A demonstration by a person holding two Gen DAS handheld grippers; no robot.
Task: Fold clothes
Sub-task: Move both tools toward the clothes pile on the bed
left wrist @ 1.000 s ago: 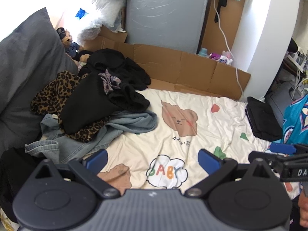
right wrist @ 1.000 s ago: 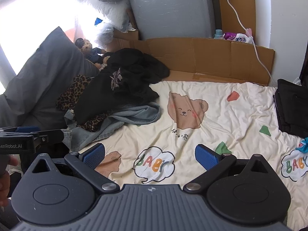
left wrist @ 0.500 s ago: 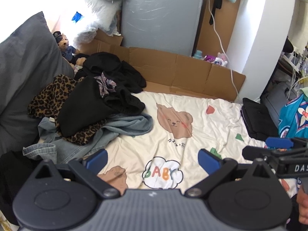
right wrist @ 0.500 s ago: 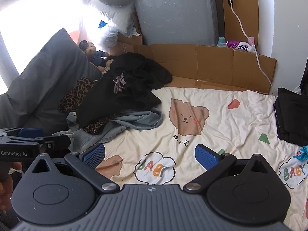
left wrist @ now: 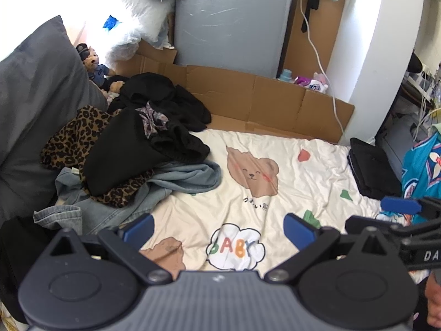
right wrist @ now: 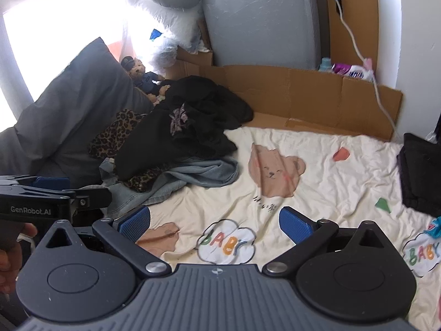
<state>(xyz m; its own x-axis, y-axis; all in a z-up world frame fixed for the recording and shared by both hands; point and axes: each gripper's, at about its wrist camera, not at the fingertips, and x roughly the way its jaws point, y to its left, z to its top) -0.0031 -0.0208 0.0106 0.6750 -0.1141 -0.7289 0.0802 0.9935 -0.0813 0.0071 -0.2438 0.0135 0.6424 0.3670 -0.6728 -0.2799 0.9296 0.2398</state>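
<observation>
Both views slightly nearer clothes pile (left wrist: pixel 132 149); left gripper (left wrist: pixel 217 227), right gripper (right wrist: pixel 215 222) agape

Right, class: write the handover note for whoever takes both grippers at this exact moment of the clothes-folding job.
Left gripper: open, empty, above the printed sheet.
Right gripper: open, empty, alongside it.
Unfolded pile lies left, against the grey pillow: black garments over a leopard-print piece and denim.
A flat black garment lies at the sheet's right edge, apparently folded; a teal garment shows beside it.
Left to do: the pile looks untouched. Pull one item onto the bare sheet and fold it.
</observation>
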